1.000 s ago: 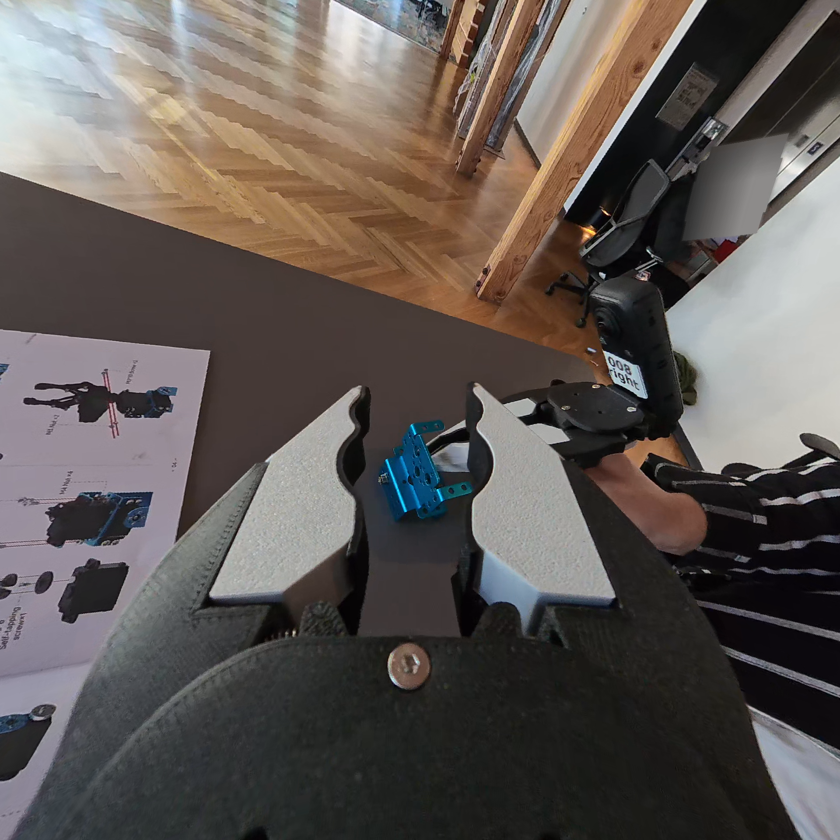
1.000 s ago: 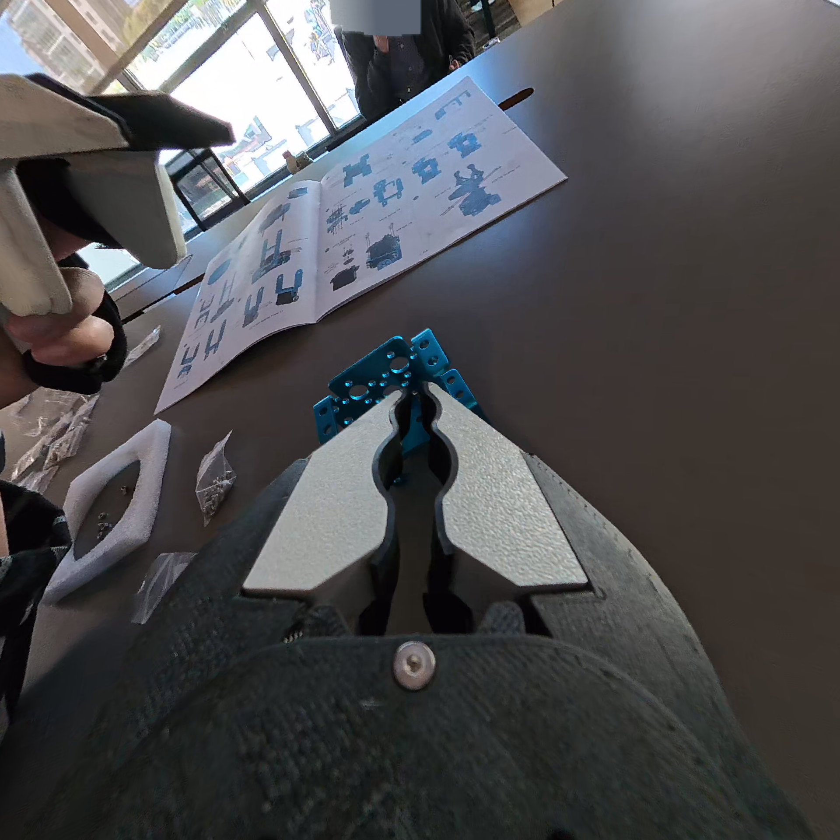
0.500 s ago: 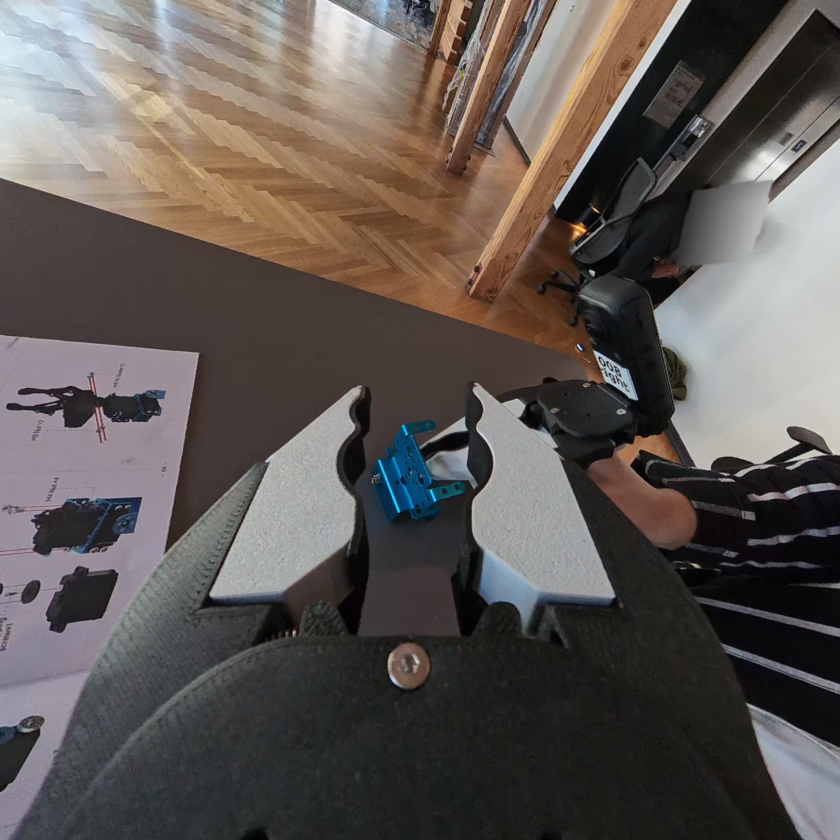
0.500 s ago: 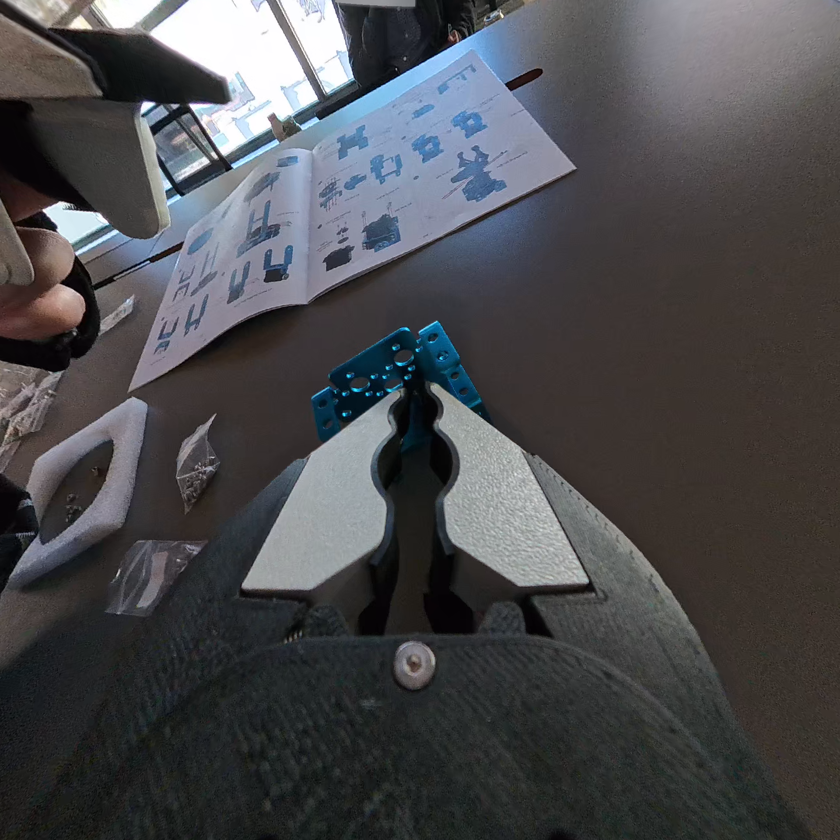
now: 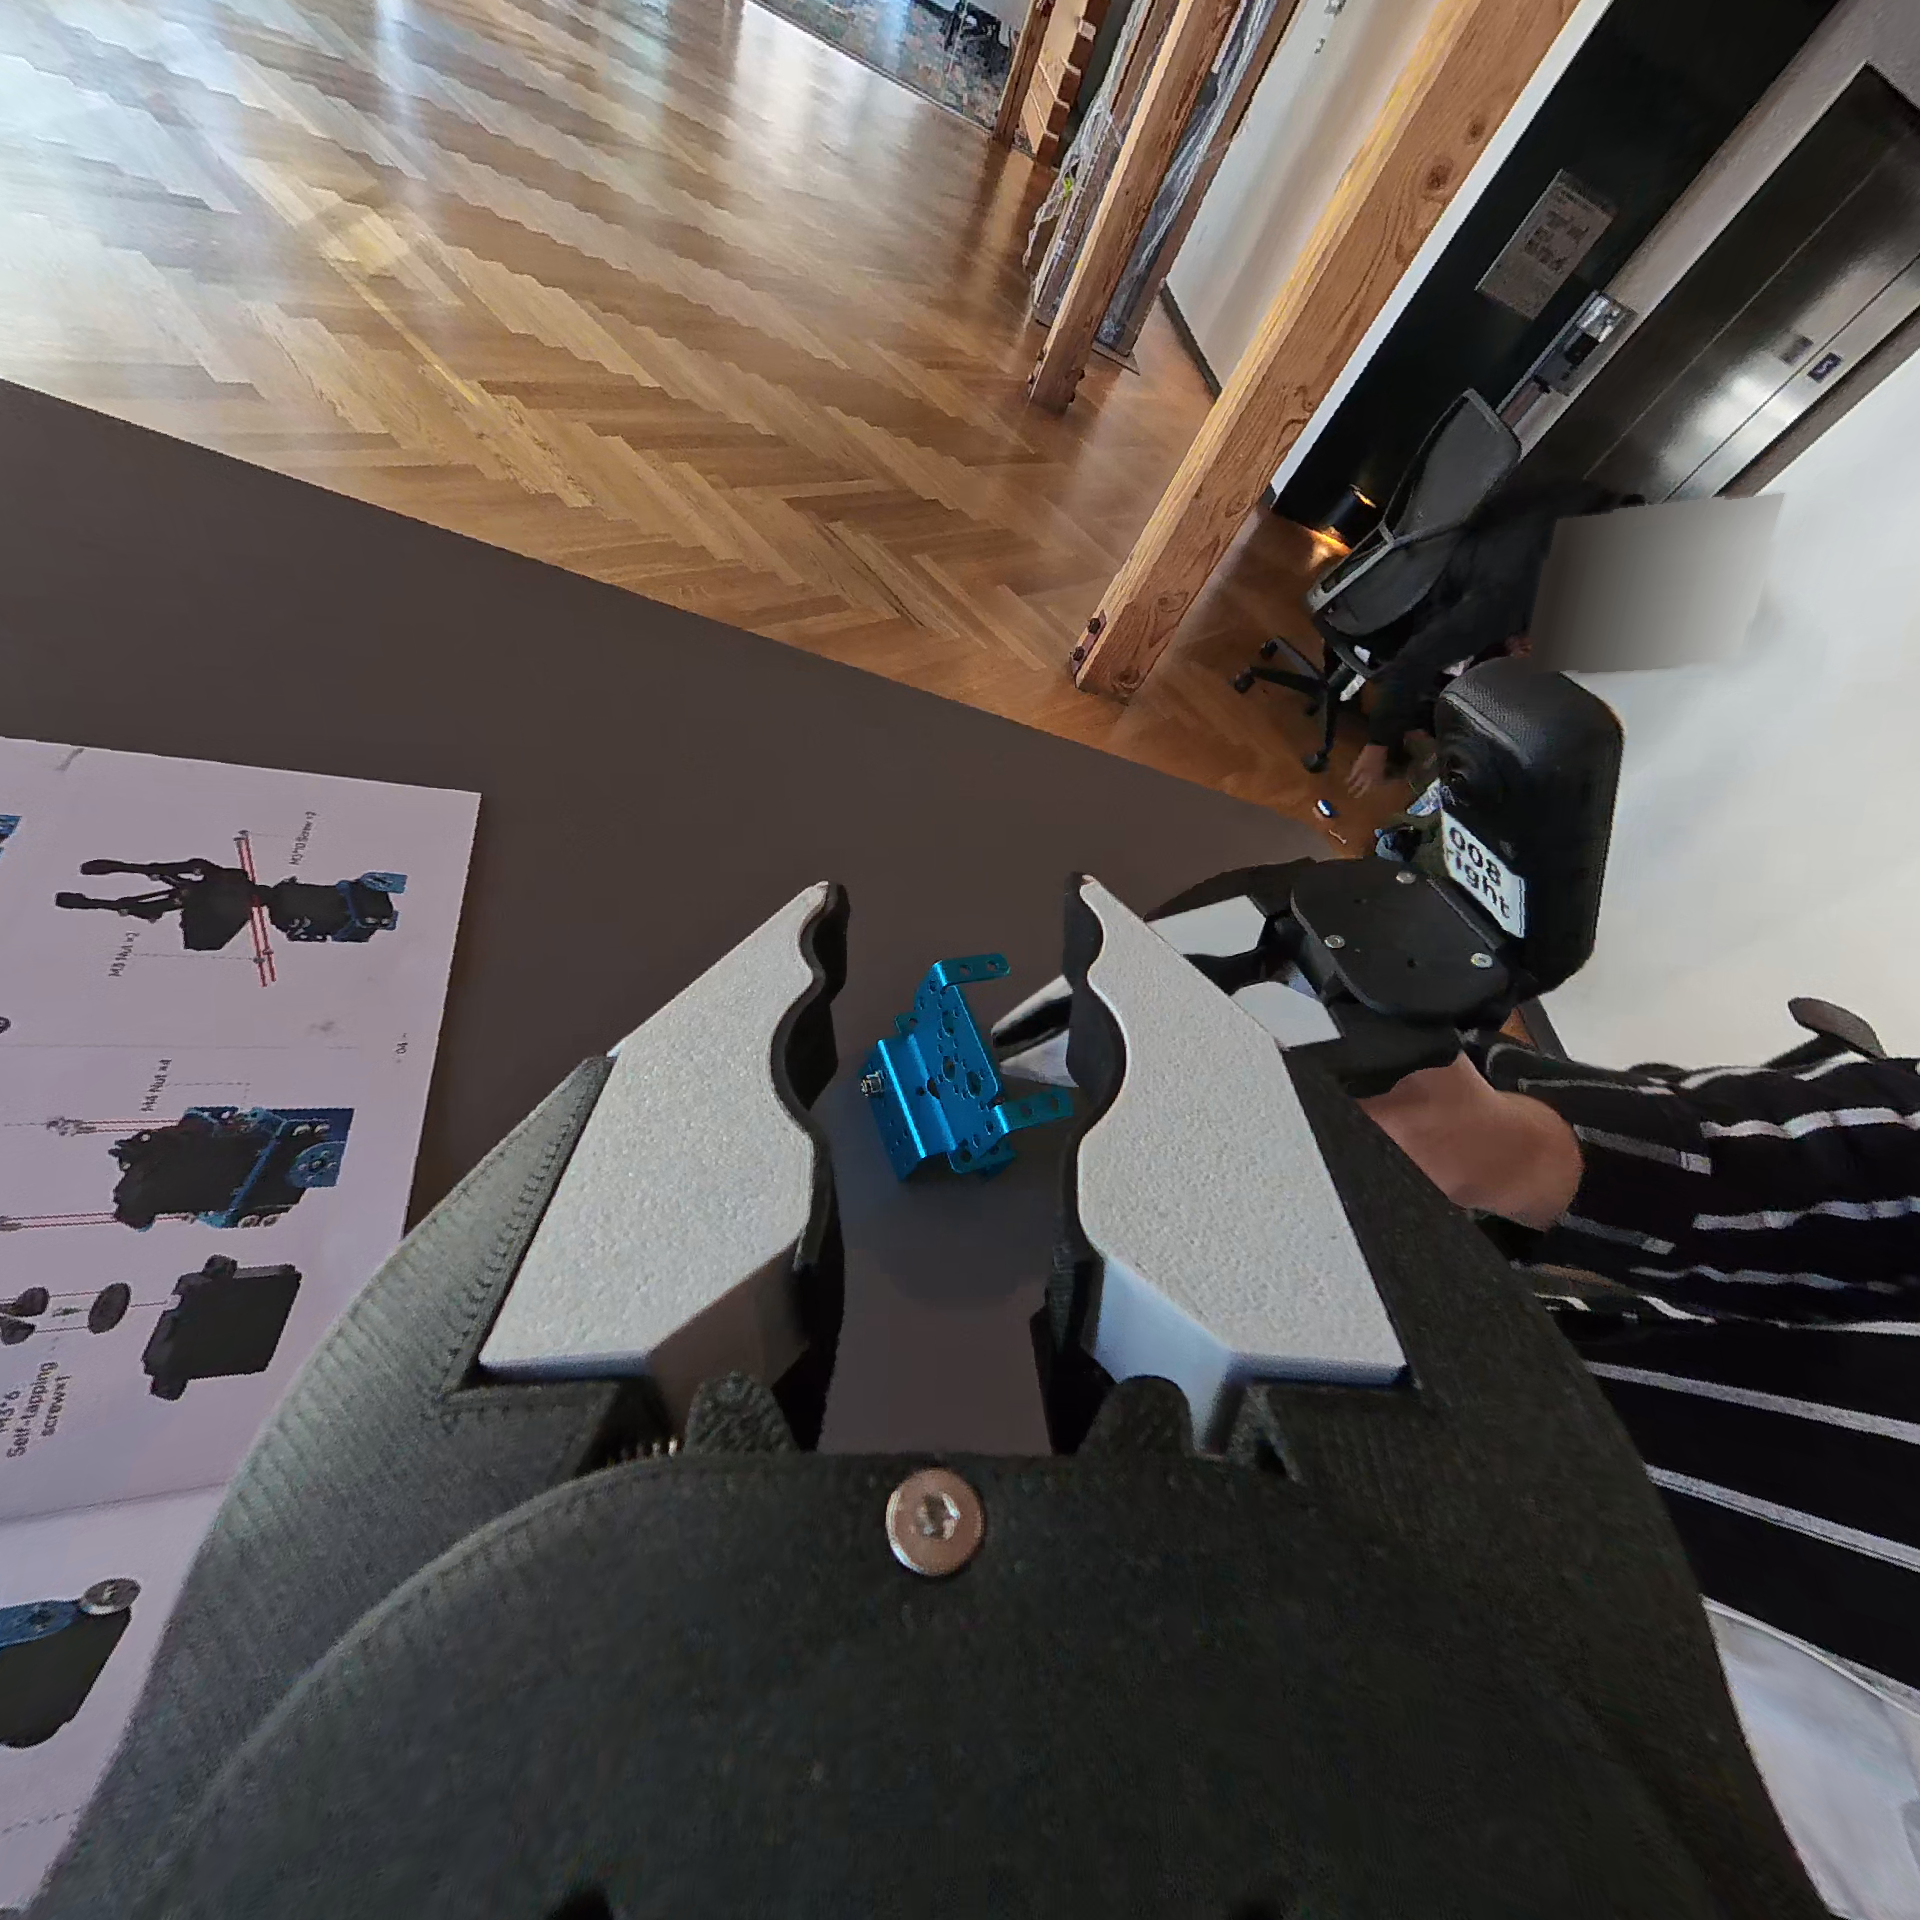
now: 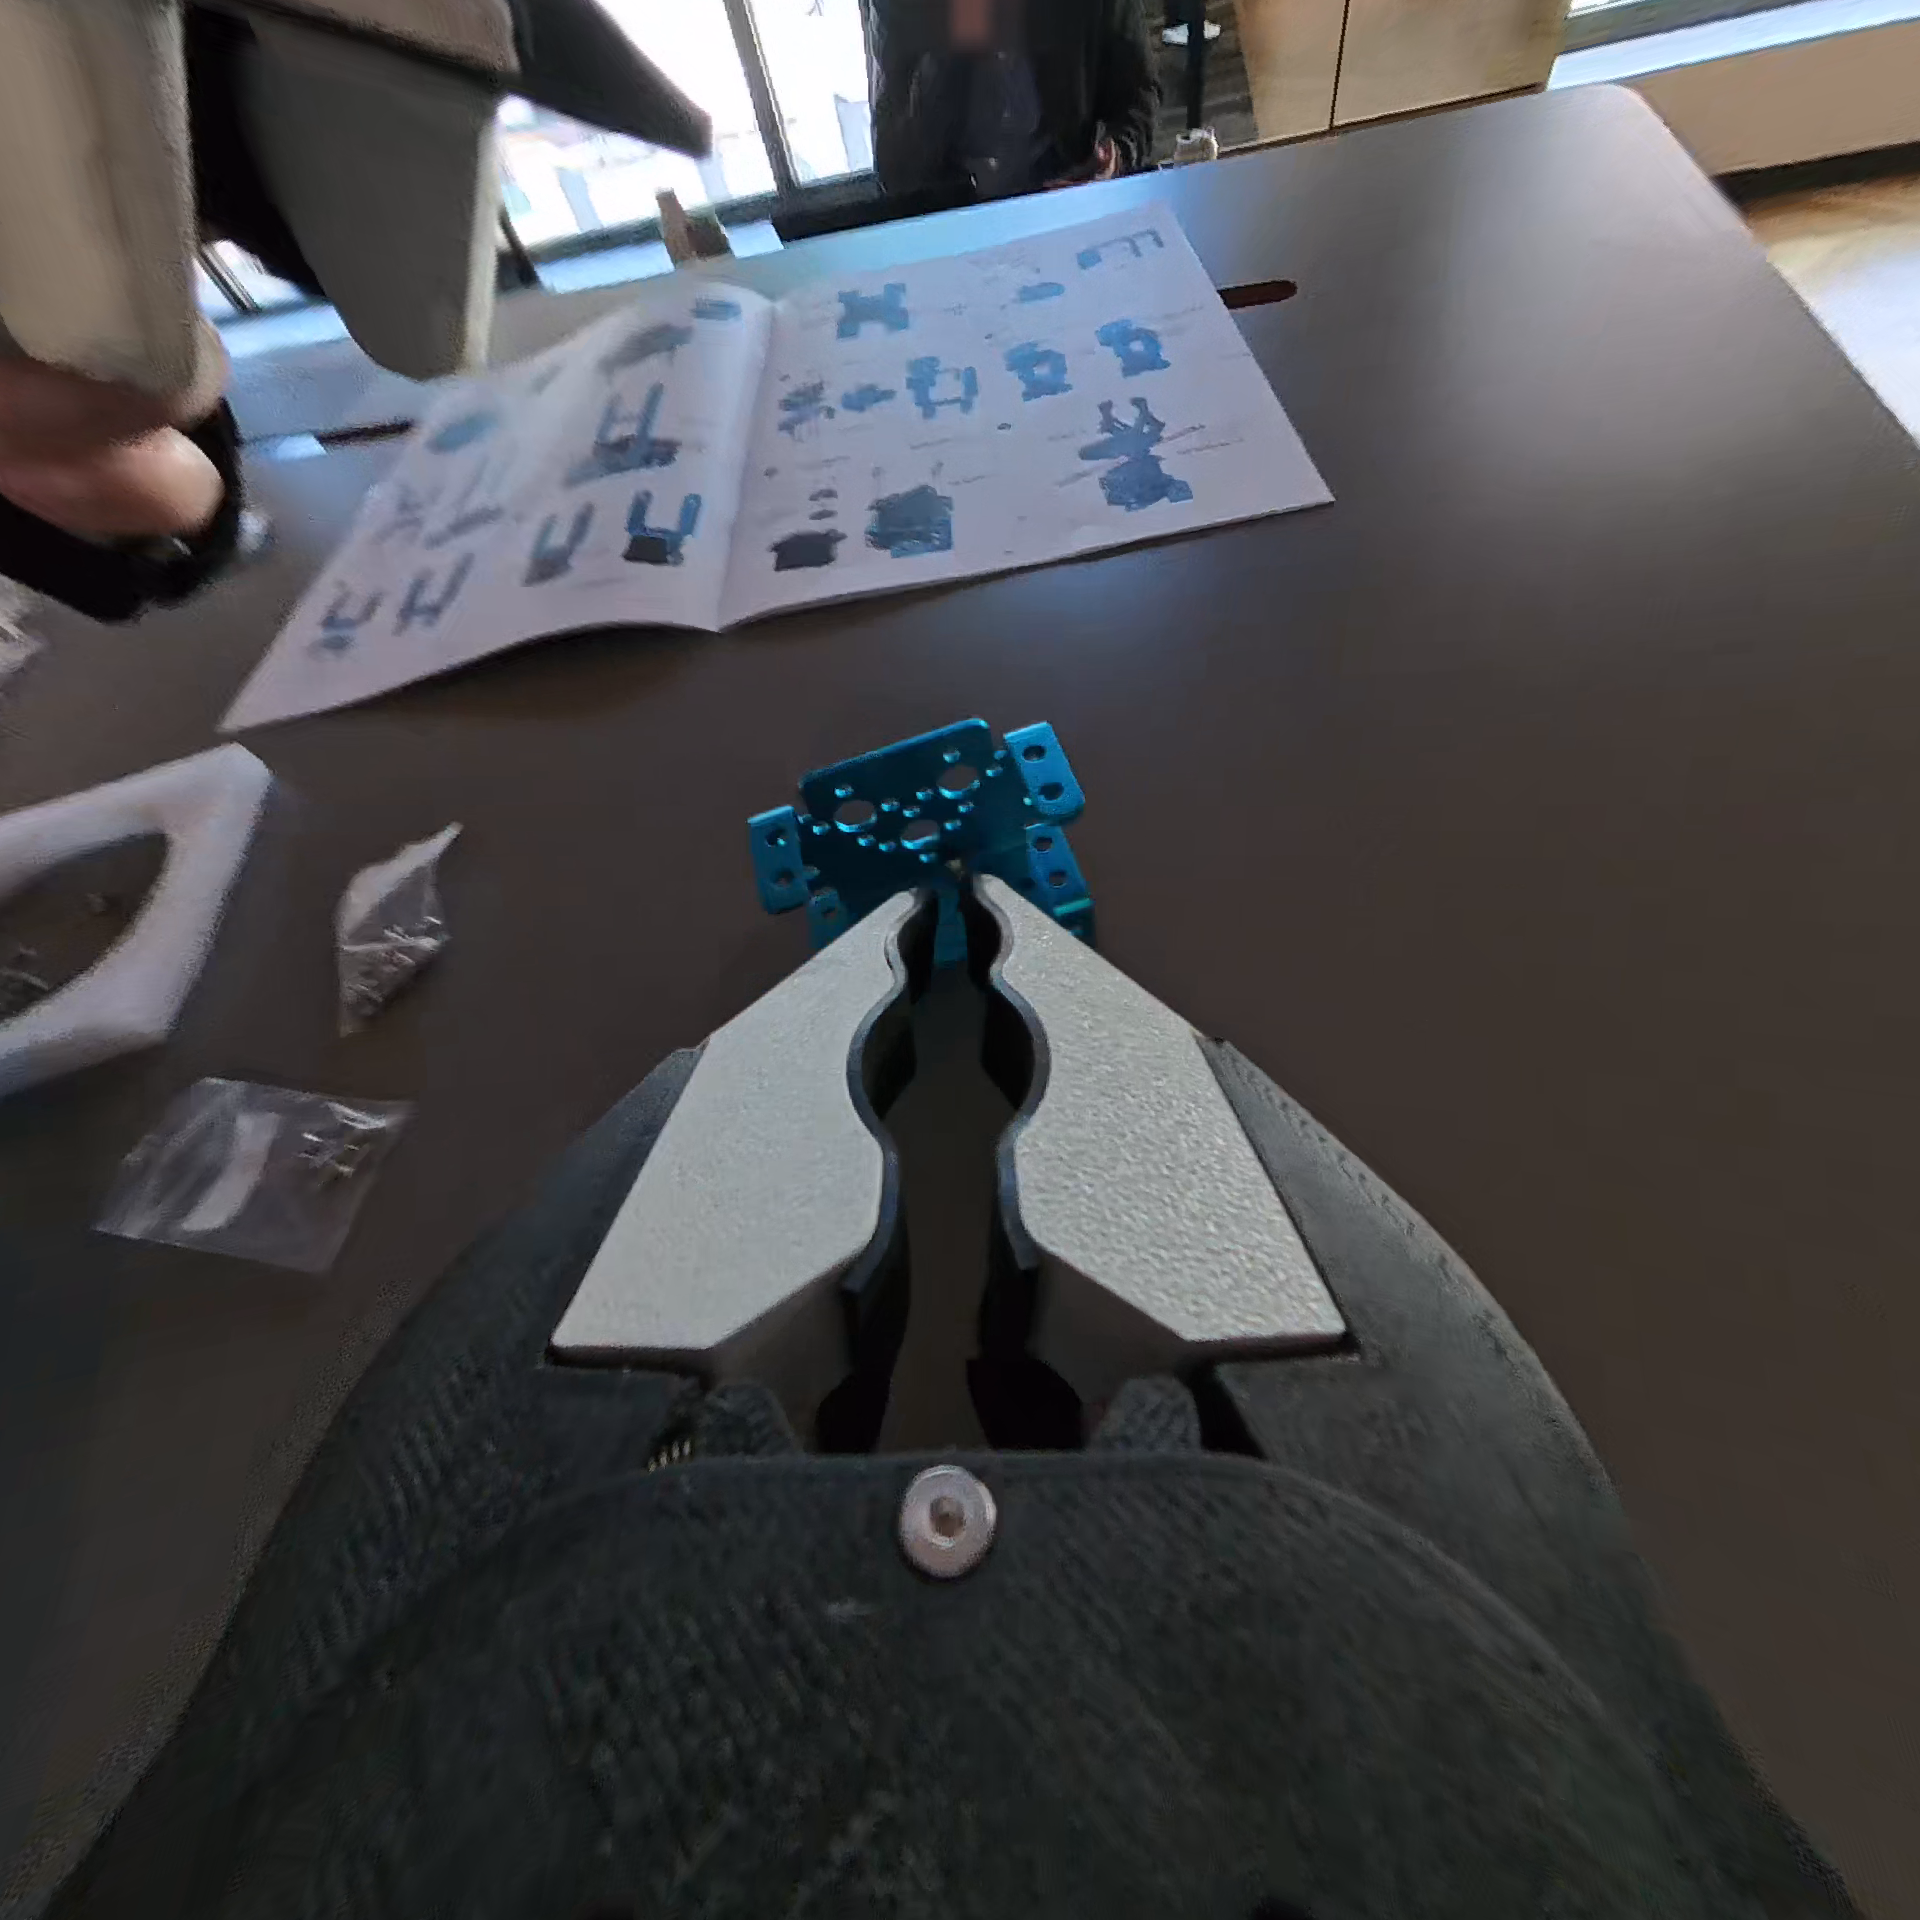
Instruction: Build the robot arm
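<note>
A blue metal bracket (image 6: pixel 914 810) with many holes stands on edge on the dark table (image 6: pixel 1455 831). My right gripper (image 6: pixel 951 894) is shut on its near edge. I cannot tell whether the bracket touches the table. In the left wrist view the bracket (image 5: pixel 945 1081) lies ahead, framed between my fingers. My left gripper (image 5: pixel 951 904) is open and empty, above and short of it. The right gripper (image 5: pixel 1392 945) reaches the bracket from the right. In the right wrist view the left gripper (image 6: pixel 312 156) hovers blurred at the upper left.
An open instruction booklet (image 6: pixel 831 447) lies behind the bracket; its page (image 5: pixel 208 1091) shows at the left. A white foam piece (image 6: pixel 104 914) and two small plastic bags (image 6: pixel 390 925) lie at the left. A person (image 6: pixel 1008 94) stands beyond the table. A striped sleeve (image 5: pixel 1714 1195) is at the right. My hands' fingertips stand some 12 centimetres from each other.
The right gripper has turned with the bracket, which now stands more upright. The right view has swung, so more of the table's far end shows. The left gripper stays open over the bracket.
</note>
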`<control>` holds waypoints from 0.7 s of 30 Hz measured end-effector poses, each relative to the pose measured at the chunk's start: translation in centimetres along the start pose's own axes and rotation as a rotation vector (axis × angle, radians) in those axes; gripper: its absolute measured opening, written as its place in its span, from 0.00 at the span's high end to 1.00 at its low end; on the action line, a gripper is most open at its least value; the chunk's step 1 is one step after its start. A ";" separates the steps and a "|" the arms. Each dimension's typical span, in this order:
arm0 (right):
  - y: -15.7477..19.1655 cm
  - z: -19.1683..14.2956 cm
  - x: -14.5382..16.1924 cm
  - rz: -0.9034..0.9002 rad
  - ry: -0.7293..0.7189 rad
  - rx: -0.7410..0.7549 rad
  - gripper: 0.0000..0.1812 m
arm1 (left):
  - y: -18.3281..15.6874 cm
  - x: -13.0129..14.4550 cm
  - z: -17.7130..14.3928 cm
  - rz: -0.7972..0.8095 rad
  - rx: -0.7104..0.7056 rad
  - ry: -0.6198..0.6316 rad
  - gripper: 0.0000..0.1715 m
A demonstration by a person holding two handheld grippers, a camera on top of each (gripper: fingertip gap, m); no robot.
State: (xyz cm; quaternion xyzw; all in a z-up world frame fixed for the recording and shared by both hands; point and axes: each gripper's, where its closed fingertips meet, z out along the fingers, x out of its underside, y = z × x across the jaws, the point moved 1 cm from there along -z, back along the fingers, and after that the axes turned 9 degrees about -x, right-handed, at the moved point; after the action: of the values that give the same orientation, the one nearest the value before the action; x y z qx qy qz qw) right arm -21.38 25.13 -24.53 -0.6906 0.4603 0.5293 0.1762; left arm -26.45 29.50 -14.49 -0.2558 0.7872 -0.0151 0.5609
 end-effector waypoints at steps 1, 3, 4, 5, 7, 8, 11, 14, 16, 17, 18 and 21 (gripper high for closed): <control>-0.2 0.1 0.0 -0.051 0.021 0.009 0.97 | 0.0 0.0 0.0 0.000 -0.002 0.001 0.76; -0.5 0.2 -0.3 -0.129 0.036 0.026 0.97 | 0.0 0.1 0.0 0.002 -0.002 0.004 0.76; -0.6 0.3 -0.5 -0.149 0.036 0.025 0.96 | 0.0 0.1 0.1 0.003 -0.001 0.006 0.76; -0.6 0.3 -0.6 -0.152 0.034 0.015 0.95 | 0.0 0.2 0.1 0.004 -0.001 0.008 0.76; -0.4 0.6 -0.7 -0.141 0.042 -0.017 0.95 | -0.1 0.3 0.2 0.003 0.000 0.013 0.76; -0.3 0.8 -0.5 -0.133 0.059 -0.032 0.94 | -0.1 0.3 0.3 0.003 0.003 0.016 0.76; -0.4 1.2 -0.1 -0.133 0.099 -0.035 0.94 | -0.1 0.4 0.4 0.002 0.005 0.020 0.76; -0.4 1.5 0.0 -0.112 0.101 -0.045 0.93 | -0.1 0.5 0.4 -0.001 0.008 0.023 0.76; -0.5 1.6 0.1 -0.089 0.105 -0.049 0.93 | -0.1 0.5 0.4 -0.003 0.008 0.023 0.76; -0.6 1.6 0.1 -0.079 0.110 -0.049 0.94 | -0.1 0.5 0.3 -0.004 0.009 0.021 0.76; -0.4 1.7 0.1 -0.072 0.116 -0.064 0.98 | -0.1 0.4 0.3 -0.006 0.010 0.019 0.76; -0.4 1.7 0.1 -0.072 0.123 -0.073 0.99 | 0.0 0.3 0.1 -0.012 0.012 0.013 0.76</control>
State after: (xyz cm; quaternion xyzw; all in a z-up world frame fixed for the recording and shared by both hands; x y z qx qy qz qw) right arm -22.02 26.49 -25.33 -0.7439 0.4257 0.4955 0.1410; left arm -26.38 29.39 -14.80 -0.2569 0.7891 -0.0249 0.5574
